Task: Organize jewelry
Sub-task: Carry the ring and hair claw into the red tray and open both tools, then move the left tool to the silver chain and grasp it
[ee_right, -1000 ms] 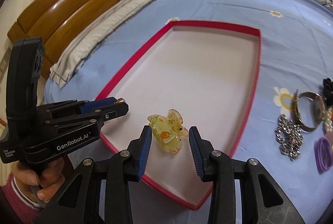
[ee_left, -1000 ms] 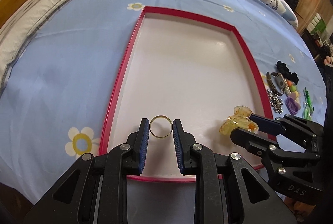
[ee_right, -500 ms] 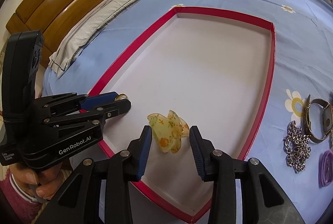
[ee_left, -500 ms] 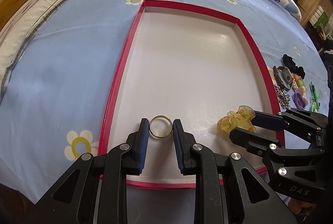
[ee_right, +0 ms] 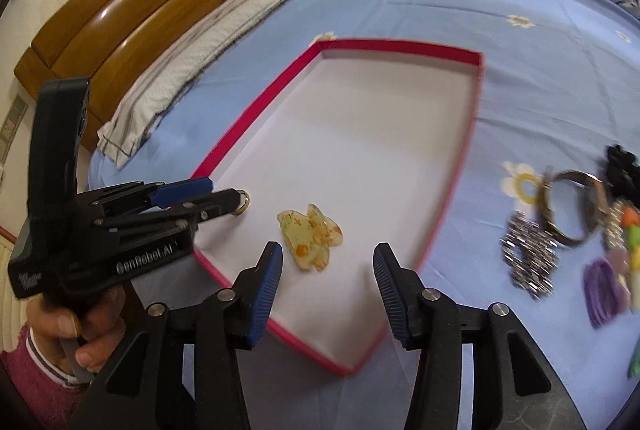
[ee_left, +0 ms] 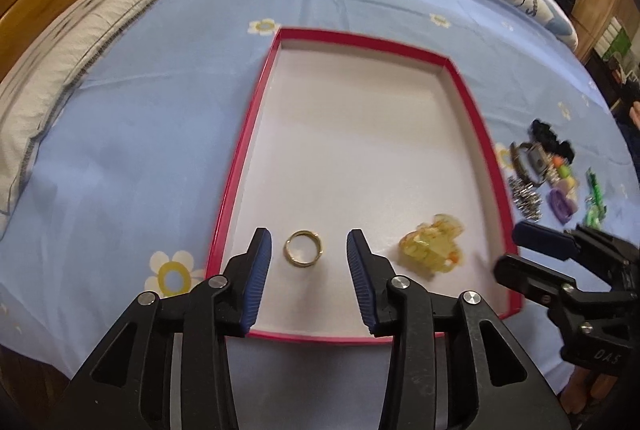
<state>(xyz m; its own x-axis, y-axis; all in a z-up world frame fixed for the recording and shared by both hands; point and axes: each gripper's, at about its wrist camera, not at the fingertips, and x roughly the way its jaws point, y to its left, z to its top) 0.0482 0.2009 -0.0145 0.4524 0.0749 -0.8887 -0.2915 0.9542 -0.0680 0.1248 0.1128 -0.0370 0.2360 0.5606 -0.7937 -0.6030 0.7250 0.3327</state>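
Note:
A shallow red-rimmed tray (ee_left: 256,110) with a white floor lies on the blue bedsheet. A gold ring (ee_left: 304,247) lies flat on its near left floor, between the open fingers of my left gripper (ee_left: 309,250). A yellow translucent hair claw (ee_left: 434,248) lies on the tray's near right floor; in the right wrist view the claw (ee_right: 310,242) sits just ahead of my open right gripper (ee_right: 327,264). The right gripper (ee_left: 532,250) also shows at the tray's right edge. The left gripper (ee_right: 216,196) hides most of the ring (ee_right: 243,201).
A pile of jewelry lies on the sheet right of the tray: a silver chain (ee_right: 528,254), a watch (ee_right: 572,210), a purple hair tie (ee_right: 602,288), coloured beads (ee_right: 630,230), a black scrunchie (ee_right: 622,166). A wooden headboard (ee_right: 120,26) and pillows stand behind.
Both grippers have opened and drawn back. The ring and the hair claw have been let go and now lie on the tray floor.

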